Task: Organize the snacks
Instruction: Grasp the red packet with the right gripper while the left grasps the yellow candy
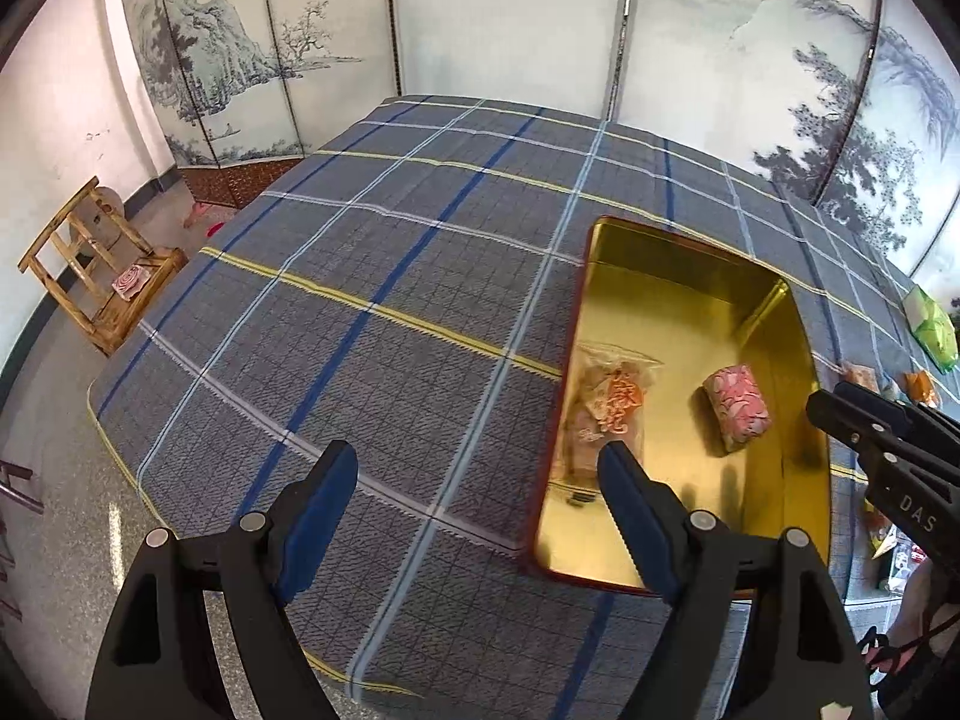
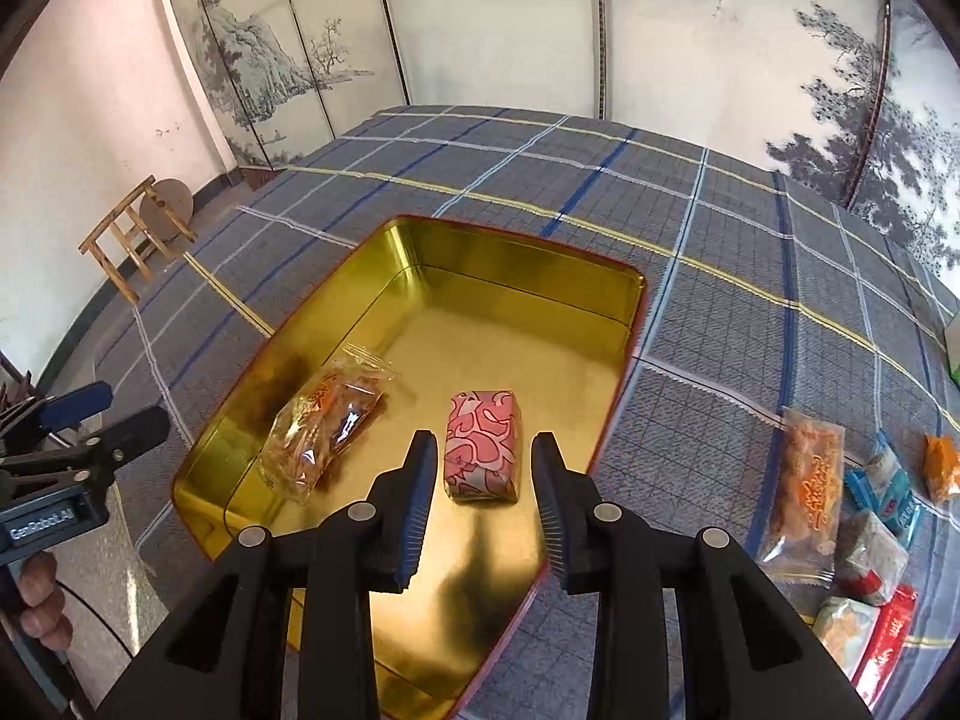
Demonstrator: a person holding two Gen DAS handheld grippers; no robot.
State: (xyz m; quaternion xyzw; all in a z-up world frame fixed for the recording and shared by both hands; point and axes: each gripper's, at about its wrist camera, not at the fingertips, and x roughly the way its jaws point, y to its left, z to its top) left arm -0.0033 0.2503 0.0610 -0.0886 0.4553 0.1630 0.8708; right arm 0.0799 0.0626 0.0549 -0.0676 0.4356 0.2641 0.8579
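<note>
A gold tin [image 2: 528,276] with a red rim lies open on the plaid tablecloth; it also shows in the left wrist view [image 1: 672,276]. Inside lie a clear orange-printed snack bag [image 2: 324,426] [image 1: 606,408] and a pink patterned packet [image 2: 483,447] [image 1: 737,407]. My right gripper [image 2: 485,501] is open and empty, hovering just above and behind the pink packet. My left gripper [image 1: 477,510] is open and empty over the cloth at the tin's left edge. Several loose snacks lie on the cloth to the right, among them an orange-printed bag [image 2: 807,486].
More snacks sit at the right: a blue packet [image 2: 885,489], a brown one [image 2: 870,546], a red one [image 2: 888,636], an orange one [image 2: 939,465]. A green bag [image 1: 933,330] lies far right. A wooden stool [image 1: 102,264] stands on the floor to the left. A painted folding screen backs the table.
</note>
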